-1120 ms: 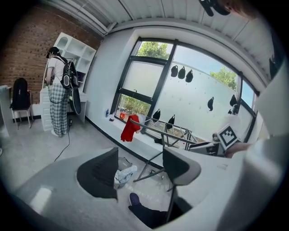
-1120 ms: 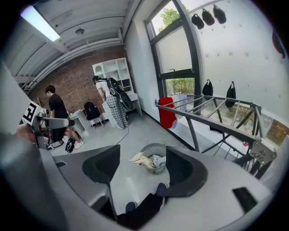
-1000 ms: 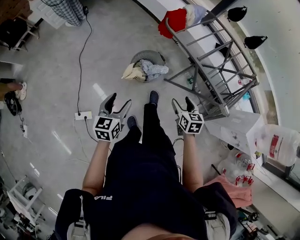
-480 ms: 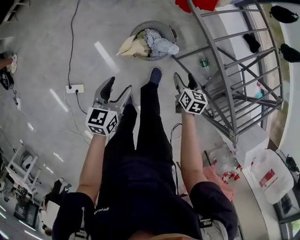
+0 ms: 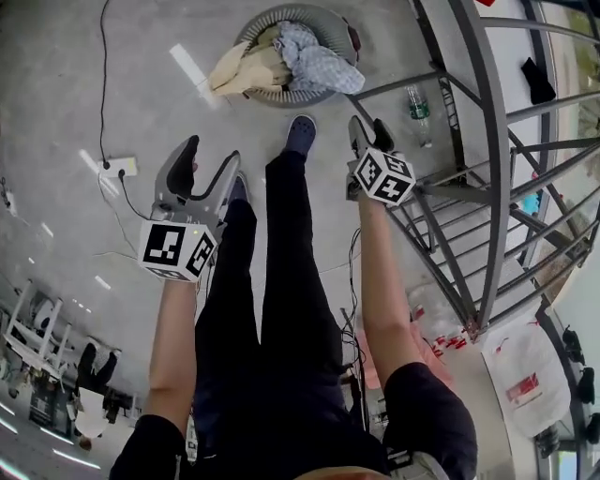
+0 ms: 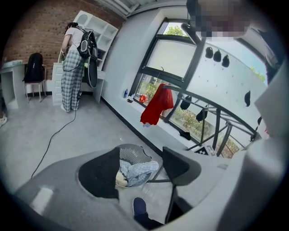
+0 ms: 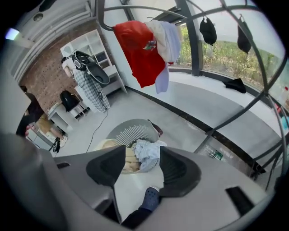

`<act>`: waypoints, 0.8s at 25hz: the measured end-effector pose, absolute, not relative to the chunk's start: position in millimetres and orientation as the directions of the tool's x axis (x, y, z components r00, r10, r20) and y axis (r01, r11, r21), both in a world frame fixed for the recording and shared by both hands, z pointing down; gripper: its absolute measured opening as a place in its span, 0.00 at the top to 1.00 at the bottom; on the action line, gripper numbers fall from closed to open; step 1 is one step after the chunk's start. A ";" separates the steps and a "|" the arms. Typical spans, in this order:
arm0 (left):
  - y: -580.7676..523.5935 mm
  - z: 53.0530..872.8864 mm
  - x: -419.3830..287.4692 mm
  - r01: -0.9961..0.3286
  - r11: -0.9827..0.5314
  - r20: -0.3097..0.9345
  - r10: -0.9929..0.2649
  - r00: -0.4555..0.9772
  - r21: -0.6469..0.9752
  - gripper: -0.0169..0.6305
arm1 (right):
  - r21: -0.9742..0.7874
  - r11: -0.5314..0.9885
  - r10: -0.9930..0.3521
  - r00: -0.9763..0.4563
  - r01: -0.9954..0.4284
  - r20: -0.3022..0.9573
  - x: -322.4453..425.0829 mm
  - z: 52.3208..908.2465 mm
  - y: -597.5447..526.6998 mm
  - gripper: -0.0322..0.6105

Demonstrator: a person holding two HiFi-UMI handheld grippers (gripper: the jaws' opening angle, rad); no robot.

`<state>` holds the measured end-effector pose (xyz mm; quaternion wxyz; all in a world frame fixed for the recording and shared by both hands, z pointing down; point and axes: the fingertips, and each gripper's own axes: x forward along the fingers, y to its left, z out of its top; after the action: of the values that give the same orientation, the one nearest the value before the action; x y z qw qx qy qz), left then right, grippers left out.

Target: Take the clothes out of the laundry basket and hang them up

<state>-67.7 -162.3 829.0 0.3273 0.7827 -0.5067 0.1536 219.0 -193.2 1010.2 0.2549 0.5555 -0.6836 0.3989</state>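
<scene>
Okay, metal drying rack [image 5: 481, 94] stands just right of the laundry basket [image 5: 330, 15] in the head view. A red garment [image 7: 137, 45] is hung on its top rail, above the basket in the right gripper view. Basket sits on the floor with clothes in it: blue-grey garment [image 5: 314, 61] heaped on its right side, cream garment [image 5: 239, 67] spilling over its left rim. My left gripper [image 5: 208, 159] is short of the basket, below-left of it, jaws apart and empty, basket showing through the gap. My right gripper [image 5: 369, 129] is below-right of the basket and nearer to it; its jaws have just been closing in but are apart, nothing between them. My shoe [image 5: 300, 134] is just short of the basket's near rim. Water bottle [image 5: 419, 108] lies right of the basket, under the rack. Power strip [image 5: 120, 167] is well left of the basket.
</scene>
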 end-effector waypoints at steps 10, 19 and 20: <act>-129.9 916.2 -51.6 -0.877 -0.197 0.632 -0.625 0.457 0.439 0.52 | -0.342 -0.037 -0.505 -0.278 -0.939 0.817 241.4 1126.9 -235.1 0.58; -141.2 948.9 -54.6 -0.870 -0.152 0.657 -0.598 0.459 0.470 0.52 | -0.378 -0.185 -0.457 -0.262 -0.907 0.850 252.1 1199.7 -264.7 0.58; -144.4 949.5 -54.9 -0.869 -0.150 0.657 -0.598 0.459 0.471 0.52 | -0.387 -0.203 -0.451 -0.265 -0.899 0.852 251.4 1203.3 -265.1 0.61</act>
<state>-54.9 -144.4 949.5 0.4246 0.7412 -0.4948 0.1599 251.4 -265.1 1203.3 0.2121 0.5677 -0.5948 0.5282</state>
